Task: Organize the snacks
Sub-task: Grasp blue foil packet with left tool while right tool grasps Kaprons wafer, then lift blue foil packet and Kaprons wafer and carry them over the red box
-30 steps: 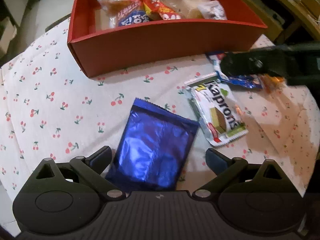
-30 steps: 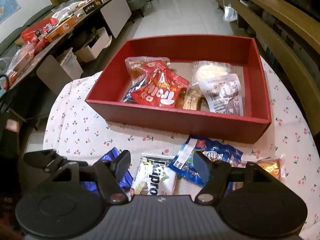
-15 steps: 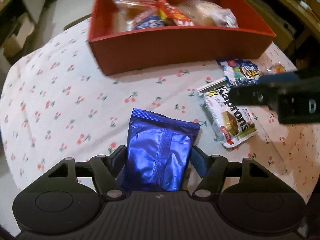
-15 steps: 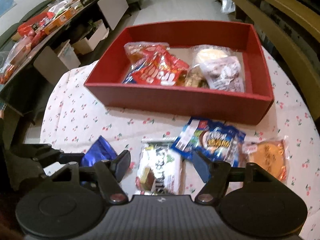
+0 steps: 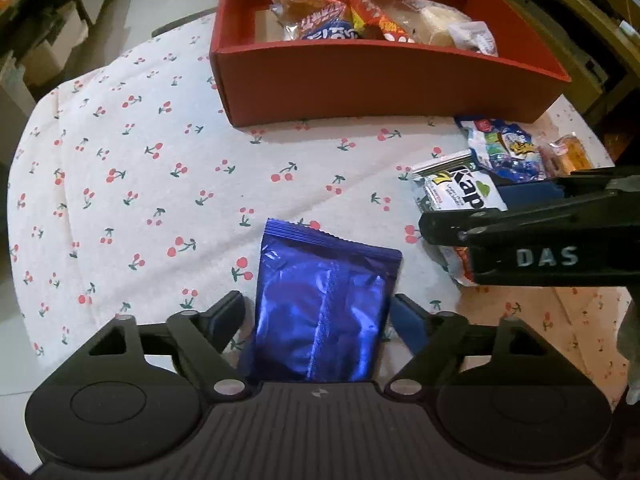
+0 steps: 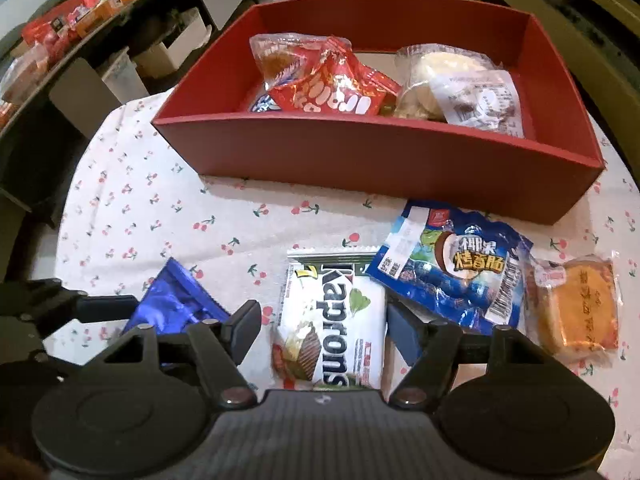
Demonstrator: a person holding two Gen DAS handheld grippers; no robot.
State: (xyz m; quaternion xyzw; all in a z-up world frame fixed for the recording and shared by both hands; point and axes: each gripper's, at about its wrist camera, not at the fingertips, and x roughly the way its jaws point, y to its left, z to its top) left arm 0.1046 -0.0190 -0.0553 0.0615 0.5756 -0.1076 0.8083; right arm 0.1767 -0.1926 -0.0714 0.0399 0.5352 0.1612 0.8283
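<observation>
- While its jaws are opening, the left gripper point(image 5: 318, 314) straddles the blue foil packet point(image 5: 324, 300) lying on the cherry-print tablecloth point(image 5: 140, 184), with slim gaps showing at both pads, so it looks released.
- The right gripper point(image 6: 322, 326) stands spread around the white Kaprons wafer pack point(image 6: 334, 328); its jaws are opening and the left pad is clear of the wrapper.
- Just right of that lie a blue coconut snack bag point(image 6: 452, 272) and an orange cake pack point(image 6: 576, 304).
- The red box point(image 6: 372, 156) behind holds 3 or more packets.
</observation>
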